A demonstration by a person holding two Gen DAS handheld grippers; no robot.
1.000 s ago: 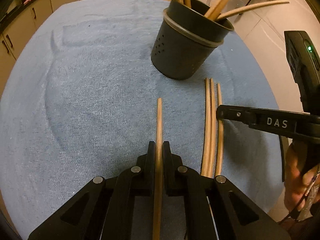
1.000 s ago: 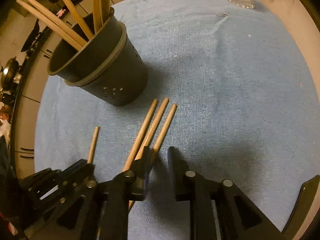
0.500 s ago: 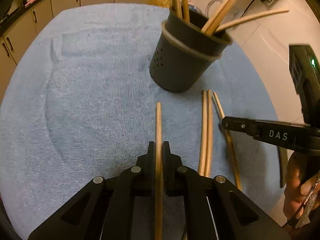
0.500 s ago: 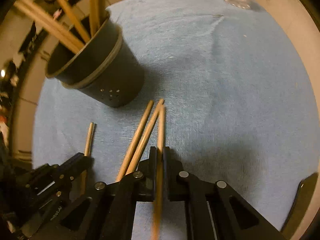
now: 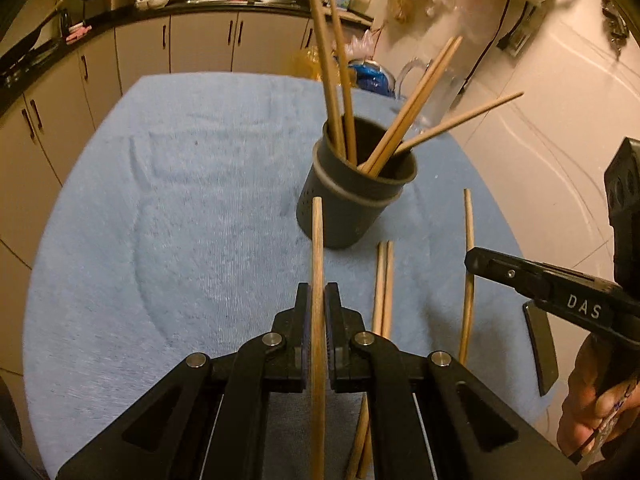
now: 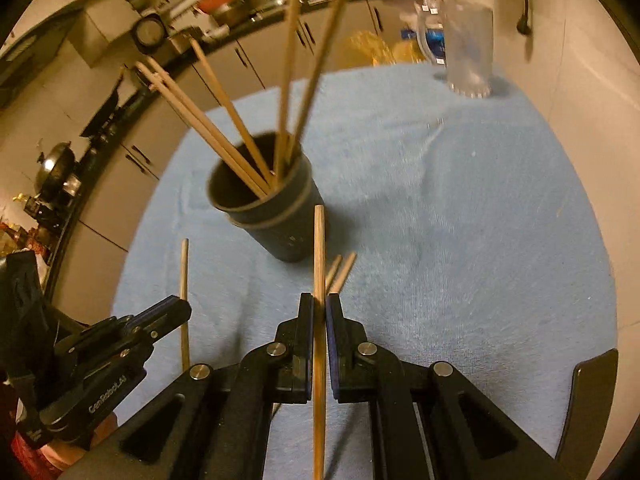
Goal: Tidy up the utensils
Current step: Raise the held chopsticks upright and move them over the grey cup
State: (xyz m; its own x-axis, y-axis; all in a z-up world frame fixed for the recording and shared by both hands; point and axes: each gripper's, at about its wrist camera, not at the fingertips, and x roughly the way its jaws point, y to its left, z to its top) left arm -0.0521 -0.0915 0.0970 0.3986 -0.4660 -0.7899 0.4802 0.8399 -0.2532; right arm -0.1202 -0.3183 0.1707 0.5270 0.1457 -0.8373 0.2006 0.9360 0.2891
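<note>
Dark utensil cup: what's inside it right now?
The dark utensil cup holds five wooden chopsticks leaning against its rim, tips splayed out. Their lower ends and the cup's bottom are hidden by its wall, so anything else down there can't be seen.

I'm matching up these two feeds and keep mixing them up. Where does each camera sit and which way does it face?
Left wrist: rides the left tool, looking down along its held chopstick toward the dark holder; the right tool and a hand show at right.
Right wrist: rides the right tool, looking down its own chopstick; the left tool shows at lower left.
Shared: holder, blue cloth, two loose chopsticks.
</note>
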